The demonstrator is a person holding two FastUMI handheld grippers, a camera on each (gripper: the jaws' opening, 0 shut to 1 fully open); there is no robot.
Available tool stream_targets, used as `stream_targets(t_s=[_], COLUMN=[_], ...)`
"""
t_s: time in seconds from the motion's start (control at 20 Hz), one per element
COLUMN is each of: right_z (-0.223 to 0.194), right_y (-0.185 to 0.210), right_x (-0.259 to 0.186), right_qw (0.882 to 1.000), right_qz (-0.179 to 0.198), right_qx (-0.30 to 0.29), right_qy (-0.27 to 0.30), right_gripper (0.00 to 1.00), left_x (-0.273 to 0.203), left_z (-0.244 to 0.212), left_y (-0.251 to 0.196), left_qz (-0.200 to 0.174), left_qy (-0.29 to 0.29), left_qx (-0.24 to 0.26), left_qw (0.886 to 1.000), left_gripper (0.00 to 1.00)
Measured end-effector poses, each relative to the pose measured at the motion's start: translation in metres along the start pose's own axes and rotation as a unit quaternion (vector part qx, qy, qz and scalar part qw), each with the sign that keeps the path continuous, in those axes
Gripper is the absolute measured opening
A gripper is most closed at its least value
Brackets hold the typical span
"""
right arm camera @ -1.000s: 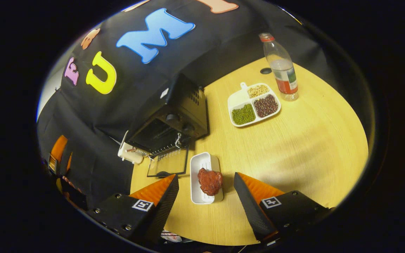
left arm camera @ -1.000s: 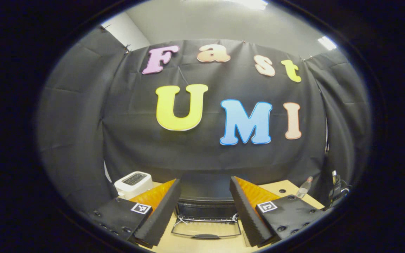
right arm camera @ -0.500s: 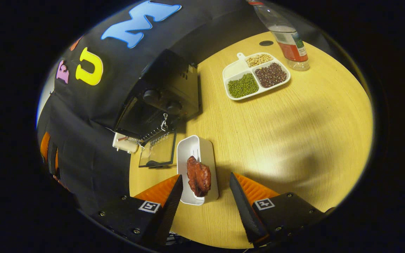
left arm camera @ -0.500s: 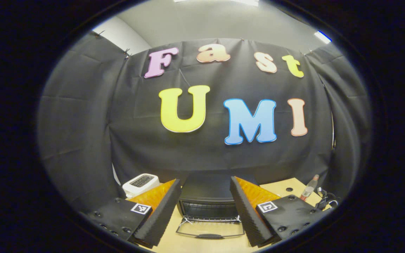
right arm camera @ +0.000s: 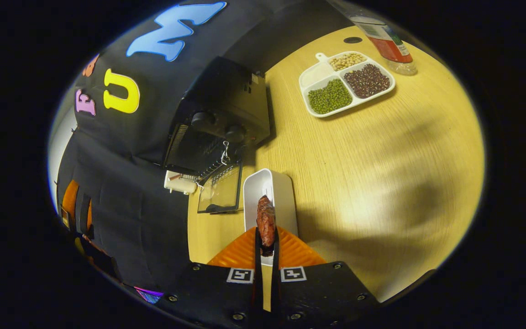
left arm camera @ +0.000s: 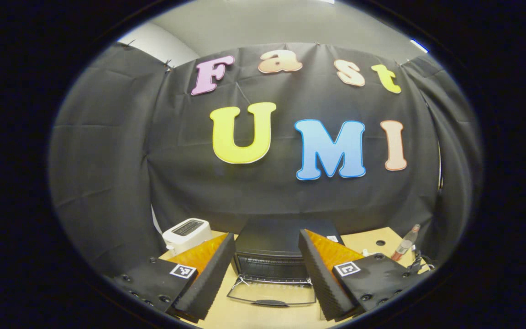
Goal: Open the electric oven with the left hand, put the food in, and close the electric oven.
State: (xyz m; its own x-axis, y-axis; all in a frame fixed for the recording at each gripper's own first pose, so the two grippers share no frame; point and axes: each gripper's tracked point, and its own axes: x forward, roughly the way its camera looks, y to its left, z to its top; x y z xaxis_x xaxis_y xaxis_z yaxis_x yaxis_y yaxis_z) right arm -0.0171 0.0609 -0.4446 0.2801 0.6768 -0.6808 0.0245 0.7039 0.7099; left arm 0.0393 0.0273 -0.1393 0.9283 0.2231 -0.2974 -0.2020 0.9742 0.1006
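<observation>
Right hand-held gripper [right arm camera: 266, 237] now closed on meat [right arm camera: 265, 224], over white tray [right arm camera: 286, 192]

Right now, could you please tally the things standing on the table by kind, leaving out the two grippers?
Appliances: 2, the black electric oven with its door down and a white toaster.
Dishes: 2, the white tray under the meat and a divided bean plate.
Bottles: 1, a plastic bottle.
Food pieces: 1, the meat.
Total: 6.

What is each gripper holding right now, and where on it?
The right gripper is shut on the meat, pinching its near end above the white tray. The left gripper is open and holds nothing.
</observation>
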Motion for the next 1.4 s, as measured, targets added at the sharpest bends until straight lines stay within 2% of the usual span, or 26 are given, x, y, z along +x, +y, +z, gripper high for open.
stream_targets(t_s=[0.25, 0.4, 0.6, 0.75, 0.9, 1.0, 1.2, 1.4], right_z=[-0.001, 0.003, 0.016, 0.022, 0.024, 0.023, 0.016, 0.021], right_y=[0.015, 0.028, 0.076, 0.113, 0.154, 0.174, 0.196, 0.195], right_x=[-0.017, -0.027, -0.047, -0.058, -0.067, -0.064, -0.046, -0.005], right_qw=[0.999, 0.998, 0.993, 0.988, 0.981, 0.978, 0.98, 0.981], right_qz=[0.014, 0.022, 0.069, 0.099, 0.137, 0.148, 0.132, 0.106], right_qx=[-0.021, -0.035, -0.008, 0.007, 0.018, 0.01, -0.001, 0.032], right_qy=[-0.02, -0.042, -0.092, -0.116, -0.136, -0.144, -0.149, -0.161], right_gripper=[0.07, 0.07, 0.06, 0.06, 0.06, 0.06, 0.06, 0.07], left_x=[0.0, 0.002, 0.004, -0.002, -0.009, -0.016, -0.027, -0.033], left_z=[0.011, 0.015, 0.026, 0.036, 0.05, 0.055, 0.066, 0.052], left_y=[-0.01, -0.017, -0.006, 0.011, 0.038, 0.055, 0.095, 0.131], left_qz=[-0.012, -0.038, -0.07, -0.085, -0.089, -0.091, -0.086, -0.065], left_qy=[-0.013, -0.015, -0.032, -0.042, -0.058, -0.064, -0.077, -0.055], left_qx=[-0.013, -0.023, -0.018, -0.036, -0.048, -0.056, -0.057, -0.054], left_qw=[1.0, 0.999, 0.997, 0.995, 0.993, 0.992, 0.992, 0.995], left_gripper=[0.97, 0.97, 0.97, 0.97, 0.97, 0.97, 0.97, 0.97])
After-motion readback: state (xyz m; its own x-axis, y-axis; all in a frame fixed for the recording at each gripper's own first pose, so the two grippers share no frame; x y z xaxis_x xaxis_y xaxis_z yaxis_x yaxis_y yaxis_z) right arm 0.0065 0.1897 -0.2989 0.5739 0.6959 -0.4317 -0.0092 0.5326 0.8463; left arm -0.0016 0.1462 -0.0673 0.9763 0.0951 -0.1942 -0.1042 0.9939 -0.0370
